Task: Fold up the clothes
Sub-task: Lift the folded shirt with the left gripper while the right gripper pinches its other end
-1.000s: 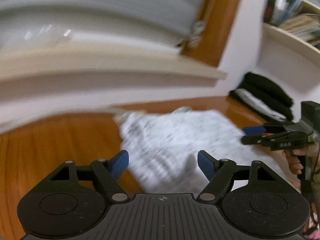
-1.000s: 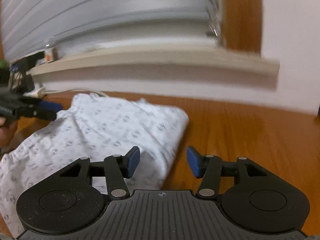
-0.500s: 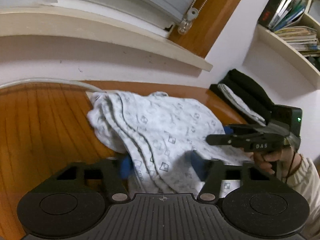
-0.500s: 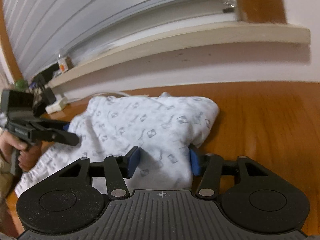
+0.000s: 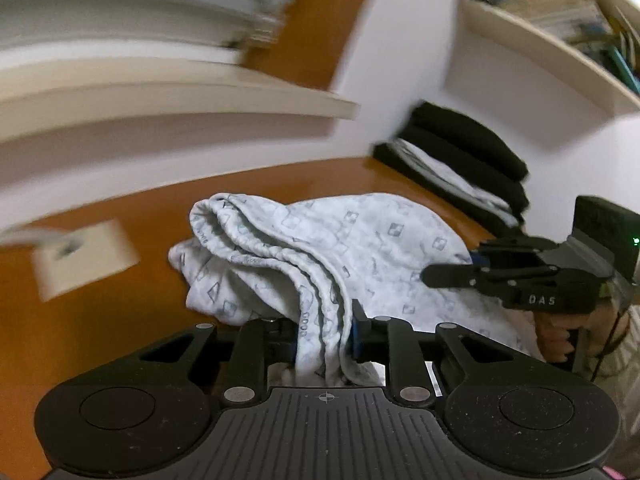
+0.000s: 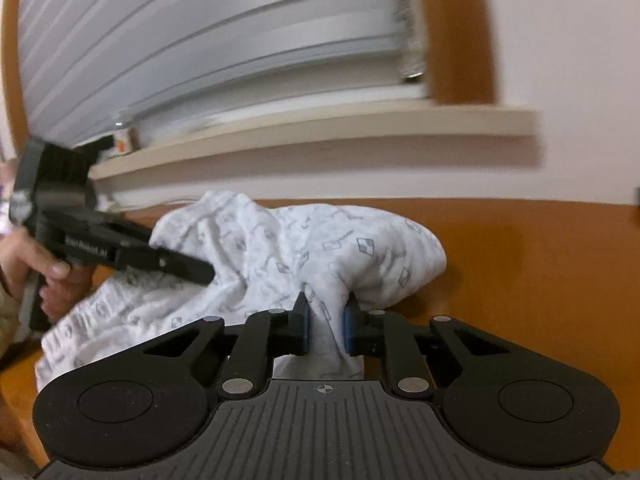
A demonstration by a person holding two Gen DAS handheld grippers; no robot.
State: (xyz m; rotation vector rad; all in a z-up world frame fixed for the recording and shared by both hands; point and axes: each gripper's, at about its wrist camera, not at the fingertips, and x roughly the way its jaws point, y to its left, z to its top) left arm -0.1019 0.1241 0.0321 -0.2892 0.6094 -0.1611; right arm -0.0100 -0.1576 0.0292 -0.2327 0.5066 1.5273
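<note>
Both grippers are clenched on the same garment (image 5: 360,240): the left gripper (image 5: 324,336) pinches a bunched, rope-like hem between its blue pads, and the right gripper (image 6: 325,326) squeezes a fold of the white printed cloth at the near edge. Holding two points of one edge like this looks meant to lift and carry it over as a single fold; whether this is an early fold or a late one cannot be told from the bundle alone.

The table (image 6: 540,280), orange-brown wood, carries the garment, which lies in a rumpled heap near its middle, partly doubled over, with its lifted edge raised toward the cameras.

At the far right, against the wall, sits a stack (image 5: 460,160) of dark and pale folded clothes, probably a pile of finished pieces. A white card (image 5: 84,256) lies on the table to the left, too blurred to read.

Writing: "DAS" shows on the right gripper's side in the left view; lettering on the left gripper in the right view is too smeared to read surely.
</note>
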